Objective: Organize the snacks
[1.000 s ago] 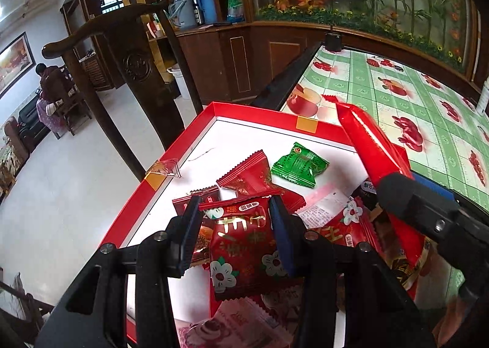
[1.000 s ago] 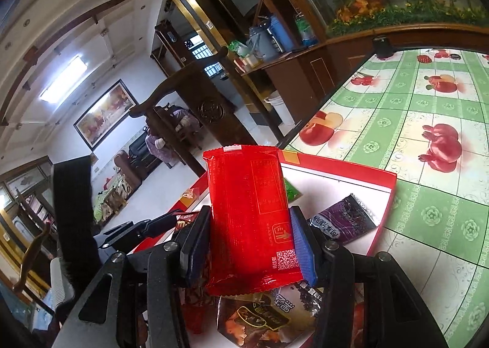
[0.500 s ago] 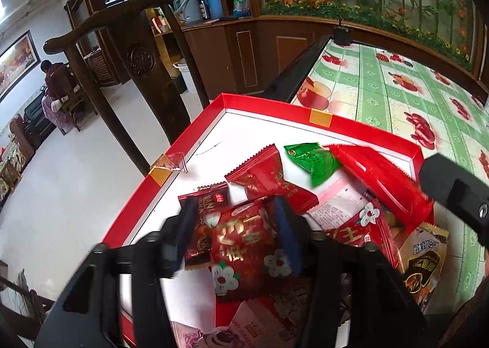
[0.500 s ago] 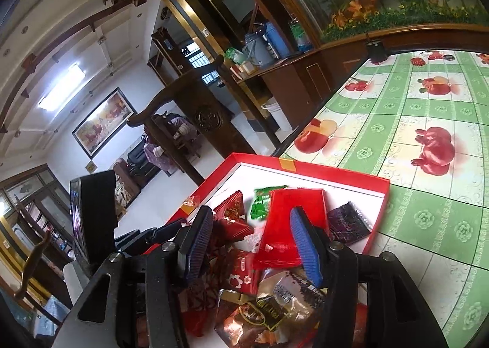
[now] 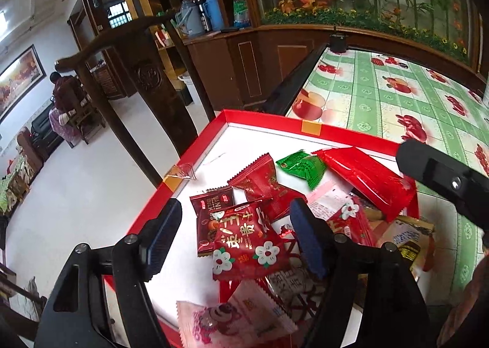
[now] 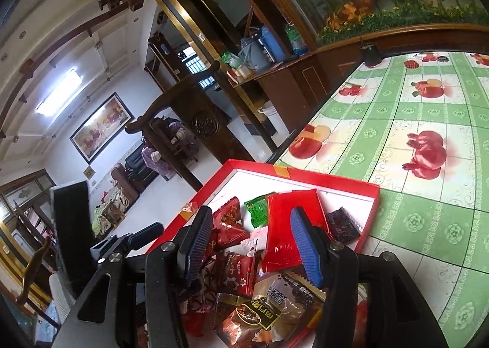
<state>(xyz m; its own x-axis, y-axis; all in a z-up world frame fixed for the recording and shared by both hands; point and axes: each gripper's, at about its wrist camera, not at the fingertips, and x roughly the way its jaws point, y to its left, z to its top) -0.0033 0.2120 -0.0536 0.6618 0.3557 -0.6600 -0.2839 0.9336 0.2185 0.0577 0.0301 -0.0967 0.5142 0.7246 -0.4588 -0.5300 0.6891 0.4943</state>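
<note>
Left hand-held gripper (image 5: 235, 235) no longer clamped on the flowered red packet (image 5: 249, 245), jaws opening, packet now lying loose between them in the red box (image 5: 266, 121); long red packet (image 6: 288, 227) released from the right hand-held gripper (image 6: 252, 241), now flat among the snacks

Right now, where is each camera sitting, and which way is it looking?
Left wrist view: rides the left gripper, looking down into the red box; its opening jaws stand over the flowered red packet; the right gripper's black finger shows at right.
Right wrist view: rides the right gripper, jaws apart, over the same box; the flat red packet lies below, free.
Both share: green packet, green tablecloth, dark chair.
</note>
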